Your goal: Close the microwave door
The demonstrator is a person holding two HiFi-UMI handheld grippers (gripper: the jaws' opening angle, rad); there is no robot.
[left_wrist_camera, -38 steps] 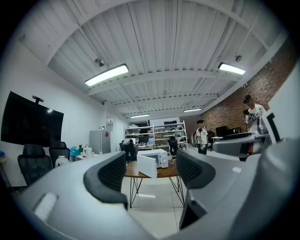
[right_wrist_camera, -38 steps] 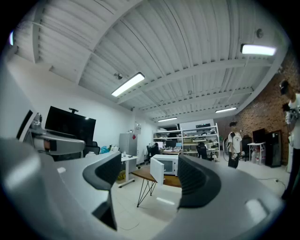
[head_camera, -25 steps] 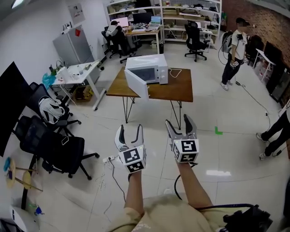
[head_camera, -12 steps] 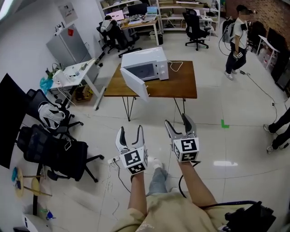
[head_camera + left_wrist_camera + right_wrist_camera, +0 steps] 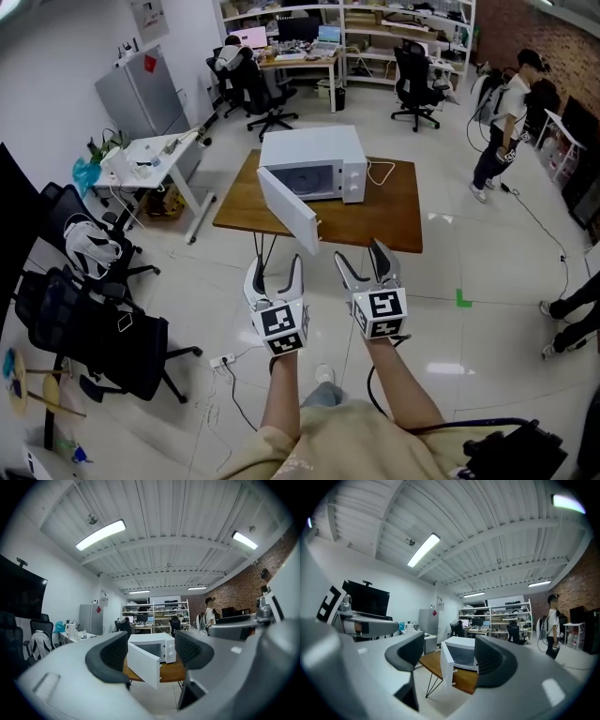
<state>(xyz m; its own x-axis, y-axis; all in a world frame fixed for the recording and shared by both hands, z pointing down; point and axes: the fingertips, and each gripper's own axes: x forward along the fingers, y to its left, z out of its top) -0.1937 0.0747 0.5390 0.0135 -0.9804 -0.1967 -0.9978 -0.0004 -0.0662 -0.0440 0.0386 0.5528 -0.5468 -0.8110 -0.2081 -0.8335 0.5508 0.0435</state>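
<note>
A white microwave (image 5: 314,162) stands on a wooden table (image 5: 389,214), its door (image 5: 289,210) swung open toward me past the table's front edge. In the left gripper view the microwave (image 5: 154,648) and its open door (image 5: 144,664) show between the jaws, still some way off. The right gripper view frames the same microwave (image 5: 463,654) and the door (image 5: 447,664) edge-on. My left gripper (image 5: 273,274) and right gripper (image 5: 364,262) are held side by side in front of me, short of the table, both open and empty.
Black office chairs (image 5: 103,323) stand at the left. A white side table (image 5: 155,155) and a grey cabinet (image 5: 148,92) are farther left. A person (image 5: 504,122) stands at the right, and another person's legs (image 5: 572,314) show at the right edge. A cable (image 5: 370,172) lies on the table.
The table and microwave have come closer and larger in the head view as I walked toward them. Both grippers keep their open jaws and their places in front of me.
</note>
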